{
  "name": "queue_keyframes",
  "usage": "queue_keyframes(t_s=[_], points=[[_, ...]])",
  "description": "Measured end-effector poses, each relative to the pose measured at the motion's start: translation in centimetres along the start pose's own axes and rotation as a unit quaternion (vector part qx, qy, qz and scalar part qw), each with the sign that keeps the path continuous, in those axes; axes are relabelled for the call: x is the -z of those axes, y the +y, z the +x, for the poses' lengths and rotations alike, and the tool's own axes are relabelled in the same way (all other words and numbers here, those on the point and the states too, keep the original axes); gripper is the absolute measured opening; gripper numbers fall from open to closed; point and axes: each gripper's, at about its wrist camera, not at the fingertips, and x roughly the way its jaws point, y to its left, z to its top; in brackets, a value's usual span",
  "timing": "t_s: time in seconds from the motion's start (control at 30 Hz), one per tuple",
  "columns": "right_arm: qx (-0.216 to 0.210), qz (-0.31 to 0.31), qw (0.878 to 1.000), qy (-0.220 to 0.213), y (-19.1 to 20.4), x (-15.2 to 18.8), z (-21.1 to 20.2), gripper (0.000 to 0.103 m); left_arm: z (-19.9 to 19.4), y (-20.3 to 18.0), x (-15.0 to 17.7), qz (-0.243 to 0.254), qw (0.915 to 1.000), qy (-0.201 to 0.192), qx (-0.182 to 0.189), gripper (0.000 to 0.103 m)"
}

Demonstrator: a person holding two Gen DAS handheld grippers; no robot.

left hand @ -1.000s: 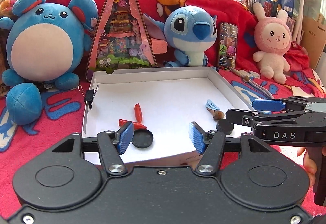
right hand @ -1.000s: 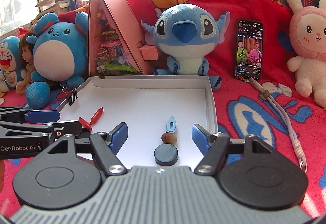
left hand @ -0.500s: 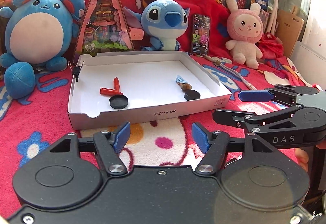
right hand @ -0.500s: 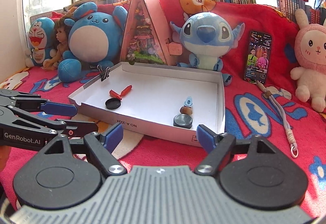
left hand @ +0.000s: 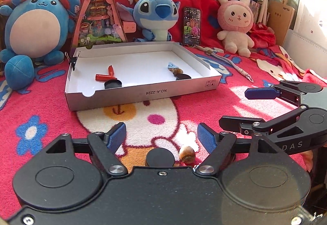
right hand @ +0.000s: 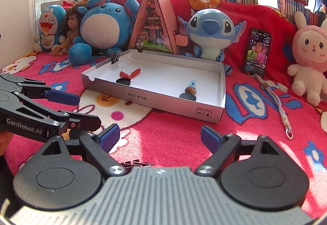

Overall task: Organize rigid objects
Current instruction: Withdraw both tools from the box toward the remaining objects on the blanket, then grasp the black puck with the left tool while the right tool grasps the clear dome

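Left claw (left hand: pixel 161 136), marked "GenRobot.AI", and right claw (right hand: pixel 160 136), marked "DAS": jaws apart, just opening, gripping nothing. Between left jaws on the blanket (left hand: pixel 40 106): black disc (left hand: pixel 160 157), walnut-like nut (left hand: pixel 187 154). At 12 o'clock, white box (left hand: pixel 143 94), printed "NO.A-2224".

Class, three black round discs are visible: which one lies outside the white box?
The black disc on the blanket between the left gripper's fingers; the other two discs lie inside the white box.
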Motion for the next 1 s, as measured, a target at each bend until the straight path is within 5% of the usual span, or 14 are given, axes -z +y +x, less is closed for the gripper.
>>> queue_keyframes(t_s=[0.33, 0.53, 0.77, 1.0], points=[[0.008, 0.006, 1.0, 0.008, -0.1, 1.9, -0.7, 0.098, -0.4, -0.1, 1.7, 0.003, 0.9999, 0.011, 0.002, 0.076], [0.015, -0.002, 1.0, 0.017, 0.2, 3.1, -0.9, 0.098, -0.5, 0.1, 2.3, -0.003, 0.9998, 0.021, 0.004, 0.068], [0.025, 0.006, 1.0, 0.007, -0.2, 3.6, -2.1, 0.098, -1.2, 0.6, 2.6, -0.012, 0.9996, 0.022, -0.014, 0.045], [0.061, 0.025, 0.998, 0.003, -1.4, 4.5, -2.8, 0.096, -1.3, 0.2, 3.2, 0.008, 0.9996, 0.021, -0.019, 0.04]])
